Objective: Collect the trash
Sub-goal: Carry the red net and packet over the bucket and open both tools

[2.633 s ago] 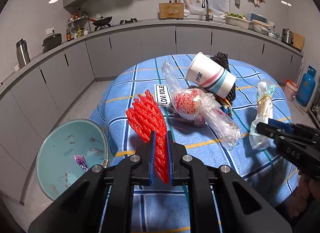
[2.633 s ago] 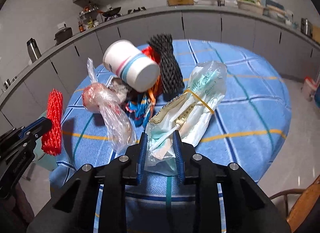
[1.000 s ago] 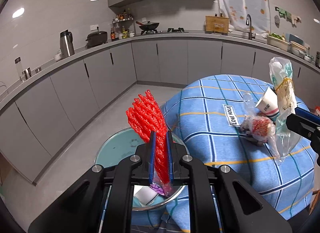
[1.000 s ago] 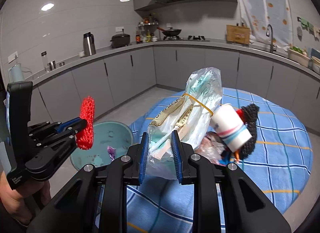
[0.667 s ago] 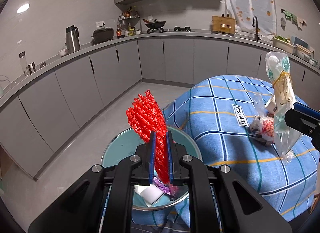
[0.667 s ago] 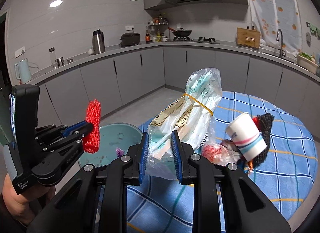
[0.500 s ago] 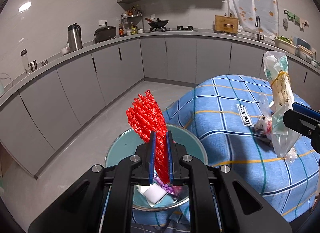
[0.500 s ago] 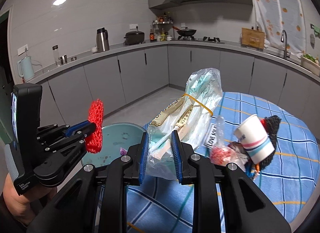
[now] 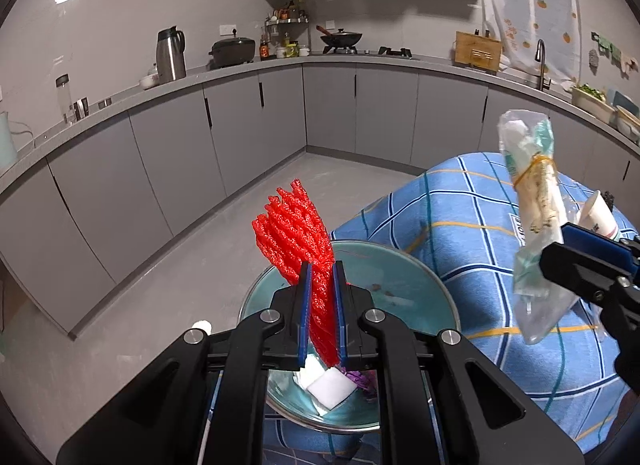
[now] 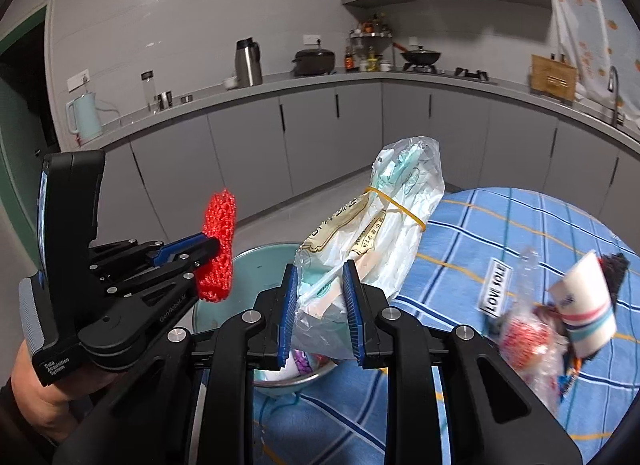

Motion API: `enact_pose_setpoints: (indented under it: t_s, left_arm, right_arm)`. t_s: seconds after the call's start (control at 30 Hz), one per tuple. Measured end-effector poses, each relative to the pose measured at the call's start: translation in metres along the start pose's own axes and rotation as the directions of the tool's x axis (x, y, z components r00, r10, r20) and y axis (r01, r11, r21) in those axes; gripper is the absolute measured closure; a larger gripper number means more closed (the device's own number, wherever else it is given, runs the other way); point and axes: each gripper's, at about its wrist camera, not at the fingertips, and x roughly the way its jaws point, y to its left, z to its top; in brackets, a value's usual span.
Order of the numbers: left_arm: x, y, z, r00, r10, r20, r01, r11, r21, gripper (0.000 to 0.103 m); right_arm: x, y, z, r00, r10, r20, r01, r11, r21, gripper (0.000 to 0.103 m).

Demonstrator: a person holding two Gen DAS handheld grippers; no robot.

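The left gripper (image 9: pixel 320 301) is clamping 1 red foam net (image 9: pixel 298 225) upright between its 2 blue pads, hanging over the 1 teal basin (image 9: pixel 416 277) that is sitting on the floor just left of the blue checked tablecloth (image 9: pixel 460 221). The right gripper (image 10: pixel 320 297) is squeezing 1 clear plastic bag (image 10: pixel 384 233) bound by 1 yellow rubber band, near the basin's right rim. Inside the basin 1 white scrap (image 9: pixel 330 387) and 1 purple scrap are lying, while 1 striped paper cup (image 10: pixel 588 305) and 1 crumpled wrapper (image 10: pixel 524 337) are lying on the cloth to the right.
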Motion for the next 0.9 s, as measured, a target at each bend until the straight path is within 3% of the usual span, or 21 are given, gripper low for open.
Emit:
enact_pose_setpoints:
  t_s: [0.53,0.9]
  left_arm:
    - [0.034,0.018,-0.012,0.997,0.012,-0.072,-0.015,0.999,-0.042,0.089]
    - [0.045,0.017,-0.018,0.995,0.004,-0.097,-0.008,0.999,-0.046,0.089]
  right_arm:
    - [0.067,0.017,-0.005,0.992,0.090,-0.090,-0.093,0.995,-0.032,0.078]
    - [0.085,0.011,-0.012,0.989,0.094,-0.111,-0.098,0.995,-0.028,0.076]
